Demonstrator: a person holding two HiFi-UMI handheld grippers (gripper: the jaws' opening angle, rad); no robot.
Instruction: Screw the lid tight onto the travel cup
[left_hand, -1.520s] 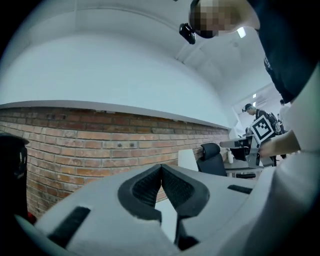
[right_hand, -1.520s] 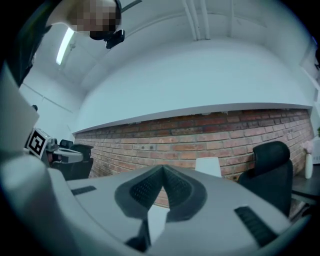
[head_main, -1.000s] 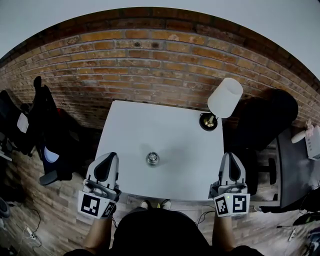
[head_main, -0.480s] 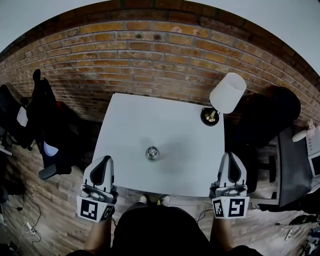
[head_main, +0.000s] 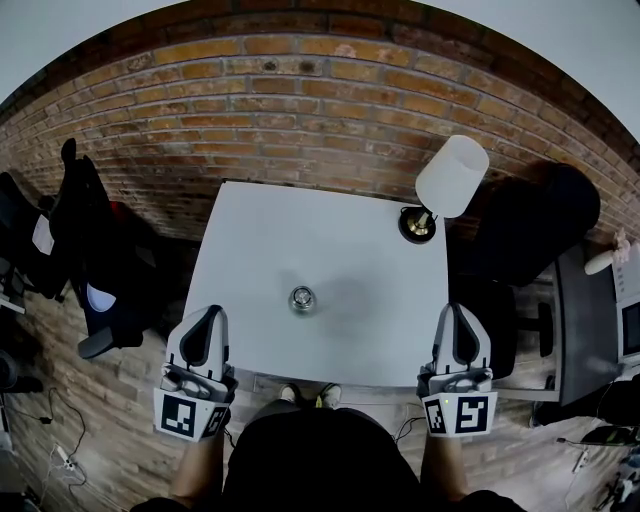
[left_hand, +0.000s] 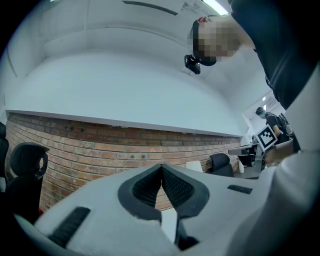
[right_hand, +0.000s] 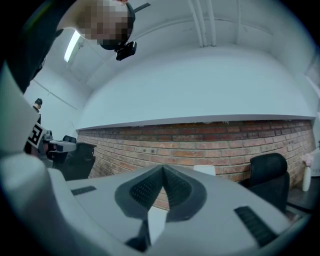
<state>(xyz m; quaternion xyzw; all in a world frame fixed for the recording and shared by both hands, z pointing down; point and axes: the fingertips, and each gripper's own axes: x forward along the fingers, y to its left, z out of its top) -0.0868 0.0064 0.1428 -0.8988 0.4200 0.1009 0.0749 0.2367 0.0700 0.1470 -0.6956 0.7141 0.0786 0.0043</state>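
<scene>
A black office chair (head_main: 88, 262) stands on the wooden floor (head_main: 95, 440), off the left edge of the white tabletop (head_main: 270, 240). The left gripper (head_main: 211, 318) hangs just outside the near left corner of the tabletop, level with its near edge and touching nothing. In the left gripper view its jaws are closed, the ribbed black pads (left_hand: 150, 186) pressed together with nothing between them. They are tilted up toward the brick wall (head_main: 300, 110).

The travel cup (head_main: 302, 298) stands alone near the middle of the tabletop, slightly closer to the near edge than to the far one, and well apart from both grippers. From straight above it shows only as a small round metallic top. Whether a lid sits on it cannot be told.

A lamp (head_main: 450, 178) with a white shade and a dark round base stands at the far right corner of the tabletop.

The right gripper (head_main: 456, 316) hangs just past the near right corner, about level with the left one. Its jaws are also closed on nothing, pad against pad in the right gripper view, and aimed at the same brick wall. A second black chair (head_main: 540, 230) sits beyond the right edge of the tabletop.
</scene>
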